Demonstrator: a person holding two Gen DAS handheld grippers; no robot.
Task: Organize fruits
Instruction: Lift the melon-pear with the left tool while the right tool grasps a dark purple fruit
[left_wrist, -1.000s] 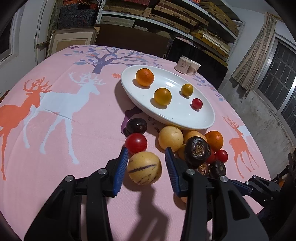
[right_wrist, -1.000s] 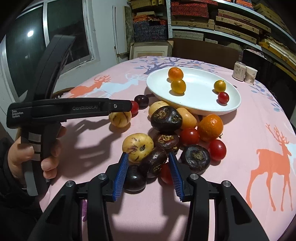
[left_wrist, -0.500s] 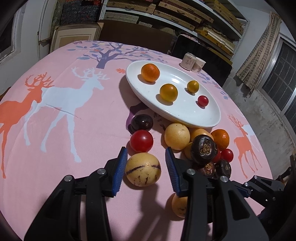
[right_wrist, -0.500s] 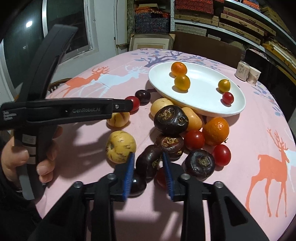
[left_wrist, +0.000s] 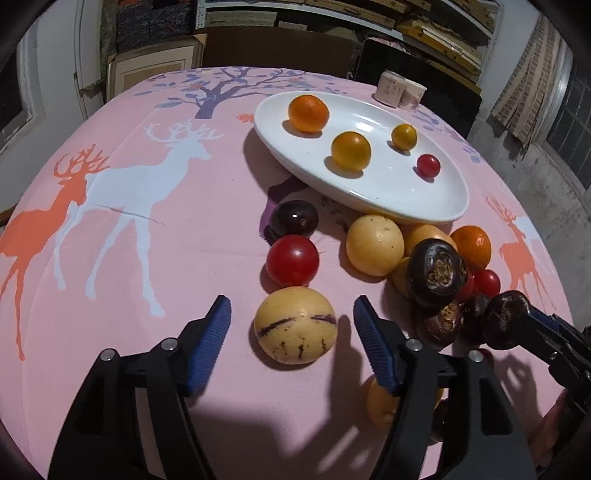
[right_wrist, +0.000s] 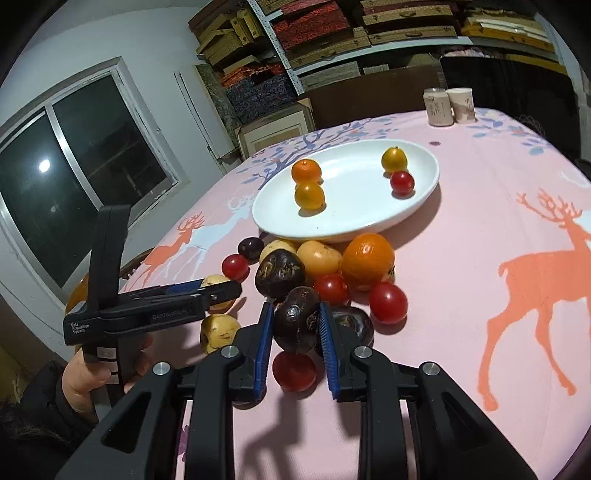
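The right tool (right_wrist: 296, 334) is clamping a dark purple passion fruit (right_wrist: 295, 320) between its blue pads, holding it just above the fruit pile (right_wrist: 332, 273) at the near side of the pink deer-print worktop (right_wrist: 498, 229). The left tool (left_wrist: 291, 328) is sitting wide open around a yellow striped melon (left_wrist: 295, 325) resting on the cloth, its pads apart from the fruit. Beyond the pile, a white oval plate (left_wrist: 388, 192) is holding an orange (left_wrist: 308, 113), two yellow fruits and a small red tomato (left_wrist: 428, 165).

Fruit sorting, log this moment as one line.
right gripper: shut on dark fruit, lifted | left gripper: open around striped yellow fruit | plate: four fruits
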